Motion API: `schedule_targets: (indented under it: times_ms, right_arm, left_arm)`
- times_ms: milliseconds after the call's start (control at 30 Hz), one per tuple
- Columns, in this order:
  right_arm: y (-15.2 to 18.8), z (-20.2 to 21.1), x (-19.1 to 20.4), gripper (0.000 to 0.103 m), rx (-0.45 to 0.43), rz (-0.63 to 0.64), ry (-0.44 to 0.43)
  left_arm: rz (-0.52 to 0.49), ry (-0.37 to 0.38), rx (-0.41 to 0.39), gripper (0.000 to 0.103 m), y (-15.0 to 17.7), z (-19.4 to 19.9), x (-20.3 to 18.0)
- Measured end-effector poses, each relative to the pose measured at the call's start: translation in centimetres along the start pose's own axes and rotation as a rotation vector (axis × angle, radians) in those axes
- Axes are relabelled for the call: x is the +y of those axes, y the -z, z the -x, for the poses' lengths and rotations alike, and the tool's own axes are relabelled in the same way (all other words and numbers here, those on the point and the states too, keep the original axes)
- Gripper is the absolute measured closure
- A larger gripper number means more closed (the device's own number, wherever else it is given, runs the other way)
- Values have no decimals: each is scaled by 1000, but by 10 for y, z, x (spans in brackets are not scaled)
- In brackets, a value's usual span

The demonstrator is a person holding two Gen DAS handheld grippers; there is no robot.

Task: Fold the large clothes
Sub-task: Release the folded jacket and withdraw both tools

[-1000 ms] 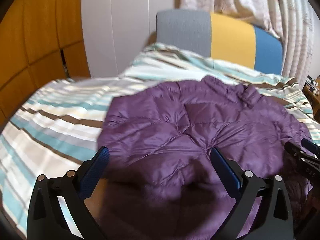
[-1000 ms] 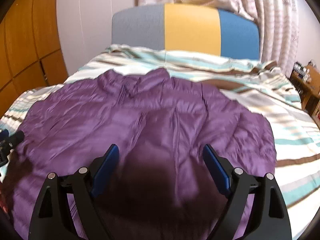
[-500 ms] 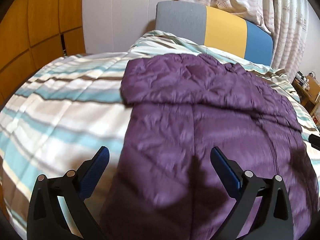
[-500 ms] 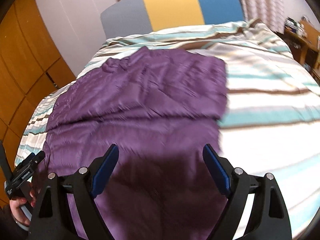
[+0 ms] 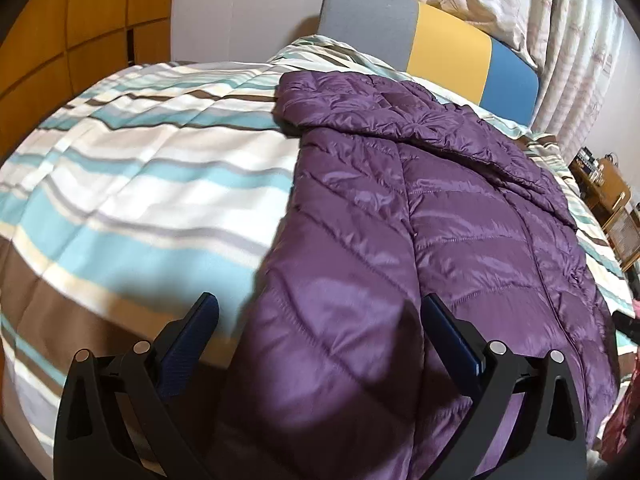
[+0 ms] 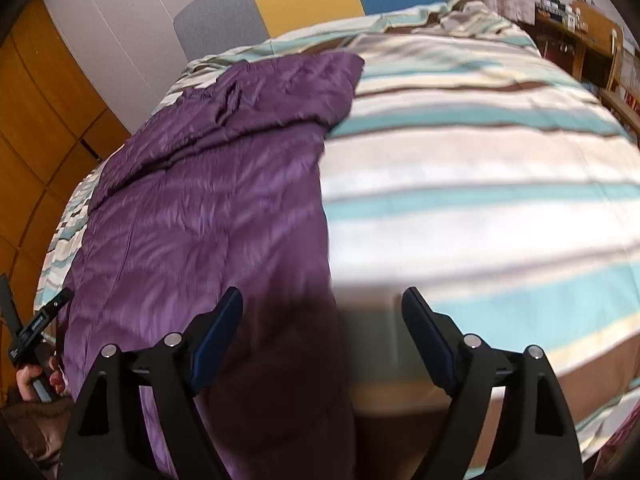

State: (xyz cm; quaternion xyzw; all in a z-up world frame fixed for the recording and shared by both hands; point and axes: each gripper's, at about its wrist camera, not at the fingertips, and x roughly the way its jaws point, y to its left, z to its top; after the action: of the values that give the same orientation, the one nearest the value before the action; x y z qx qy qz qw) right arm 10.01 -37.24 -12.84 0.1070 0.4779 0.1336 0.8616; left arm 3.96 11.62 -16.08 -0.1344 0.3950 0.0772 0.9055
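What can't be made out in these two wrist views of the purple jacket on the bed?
- Purple jacket, left wrist view: near hem is cut off by the bottom edge, behind the left hand-held gripper.
- Jacket's near edge, right wrist view: lost in dark shadow and blur between the right hand-held gripper fingers.
- Desk clutter, right wrist view: too small to identify.
- Jacket's underside: hidden against the striped duvet.

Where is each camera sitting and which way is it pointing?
Left wrist: rides the left gripper, tilted down over the left edge of the quilted purple puffer jacket; its open black fingers show.
Right wrist: rides the right gripper, over the jacket's right edge; open fingers and a hand show.
Shared: jacket, striped duvet, grey-yellow-blue headboard.
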Motion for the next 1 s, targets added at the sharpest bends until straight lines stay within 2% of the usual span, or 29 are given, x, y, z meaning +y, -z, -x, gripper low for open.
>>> schedule_targets:
  times_ms: [167, 400, 567, 600, 700, 800, 833, 933, 1000]
  right_arm:
    - [23, 9, -7, 25, 25, 4, -13]
    - [46, 19, -5, 28, 55, 63, -25]
    - [55, 19, 8, 41, 75, 120, -58]
    - [57, 18, 11, 42, 78, 135, -74]
    - [62, 13, 20, 53, 69, 171, -104]
    - [63, 12, 26, 65, 46, 189, -110]
    - [62, 11, 28, 73, 42, 183, -123]
    - [57, 11, 28, 84, 29, 149, -161]
    - [53, 12, 30, 87, 16, 144, -173]
  left_arm:
    - [2, 26, 15, 7, 9, 9, 4]
    - [-61, 47, 44, 17, 28, 20, 2]
    - [-77, 75, 55, 20, 37, 25, -1]
    - [-80, 80, 56, 23, 39, 25, -2]
    - [-92, 95, 69, 38, 42, 25, -8]
    - [-122, 133, 83, 65, 42, 26, -17]
    - [-135, 134, 78, 75, 42, 27, -21]
    - [-177, 123, 46, 87, 42, 34, -30]
    - [-160, 136, 33, 89, 38, 37, -29]
